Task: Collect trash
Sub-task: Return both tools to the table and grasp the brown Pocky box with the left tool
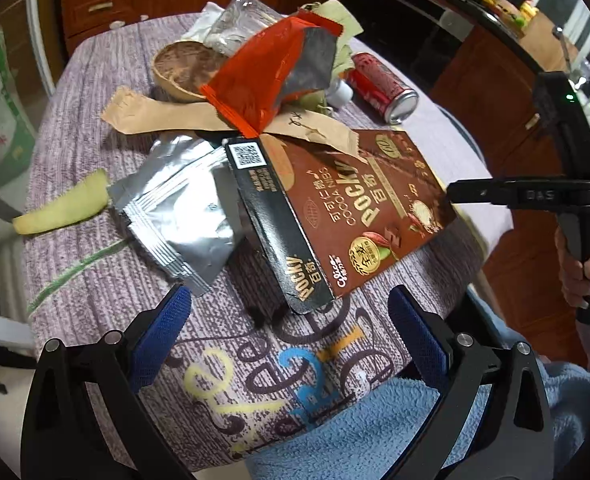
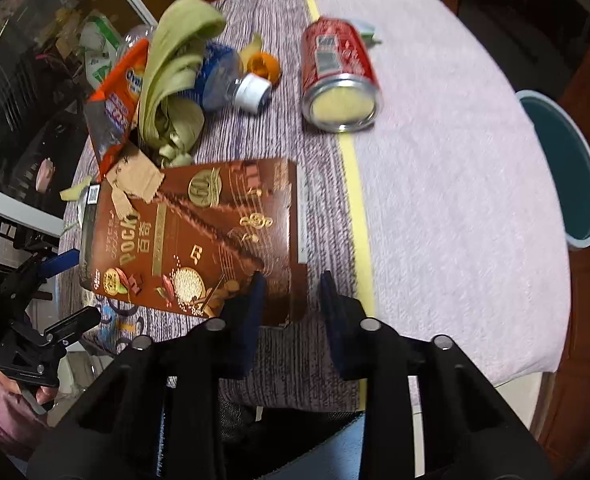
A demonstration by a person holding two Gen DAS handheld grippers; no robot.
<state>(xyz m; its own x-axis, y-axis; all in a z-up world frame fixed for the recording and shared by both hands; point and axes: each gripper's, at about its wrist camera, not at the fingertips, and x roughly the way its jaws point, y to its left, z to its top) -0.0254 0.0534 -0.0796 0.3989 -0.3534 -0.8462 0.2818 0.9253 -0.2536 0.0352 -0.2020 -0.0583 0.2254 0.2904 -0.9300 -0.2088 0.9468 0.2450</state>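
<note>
Trash lies heaped on the table [image 2: 435,160], and your right claw [image 2: 291,300] sits low at the near end of the Pocky box [image 2: 199,232], partly spread, with the open end flap of the box lying between its two pads; no pinch on it shows yet. That low angle suits sliding onto the thin flap, likely why you hold it so. Your left claw [image 1: 291,332] hovers spread wide at the near table edge, facing the other end of the box and touching nothing. Leaning on the far end of the box are a brown paper strip [image 1: 199,120] and a red wrapper [image 1: 271,76], so lifting may drag them. Off the table's right edge waits the teal bin [image 2: 567,168].
</note>
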